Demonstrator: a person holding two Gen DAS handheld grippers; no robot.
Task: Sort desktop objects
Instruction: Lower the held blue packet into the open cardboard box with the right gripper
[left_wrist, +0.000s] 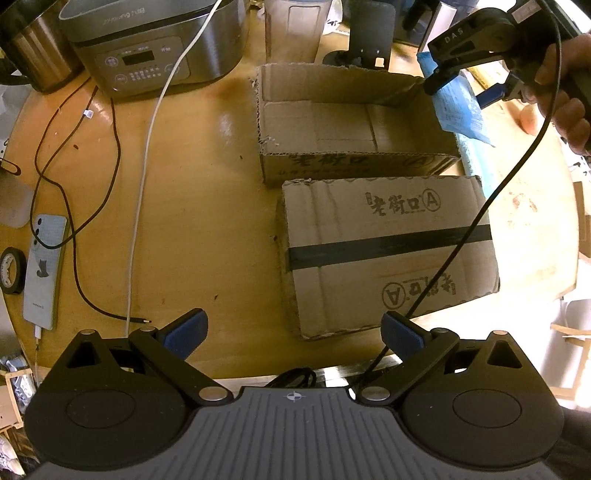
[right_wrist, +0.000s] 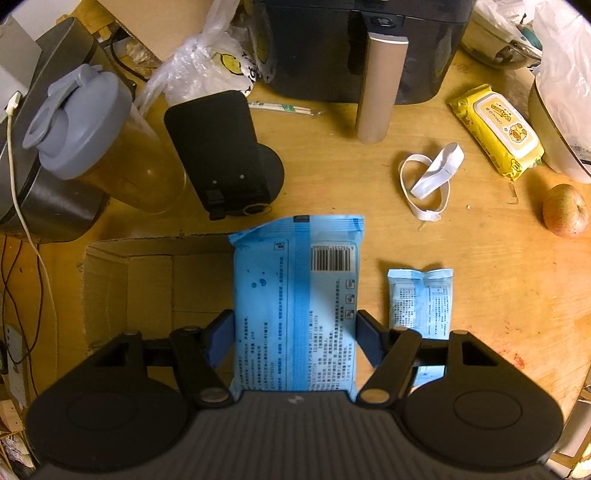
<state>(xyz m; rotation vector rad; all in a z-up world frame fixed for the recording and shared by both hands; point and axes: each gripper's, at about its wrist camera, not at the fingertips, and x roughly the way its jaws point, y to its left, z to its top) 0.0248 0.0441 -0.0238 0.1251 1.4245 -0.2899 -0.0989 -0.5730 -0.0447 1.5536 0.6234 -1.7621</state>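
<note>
Mid-carry. My right tool (right_wrist: 293, 341) is clamped partway closed on the big blue wipes pack (right_wrist: 295, 306), pads on its two long edges, hanging by the right-hand edge of the open cardboard box (left_wrist: 354, 122). Pack's long axis runs along the fingers, barcode end pointing down and away from me. Next, I judge: shift over the box, lower, release. Left tool (left_wrist: 293, 332) spread wide, empty, above the bench (left_wrist: 184, 221).
</note>
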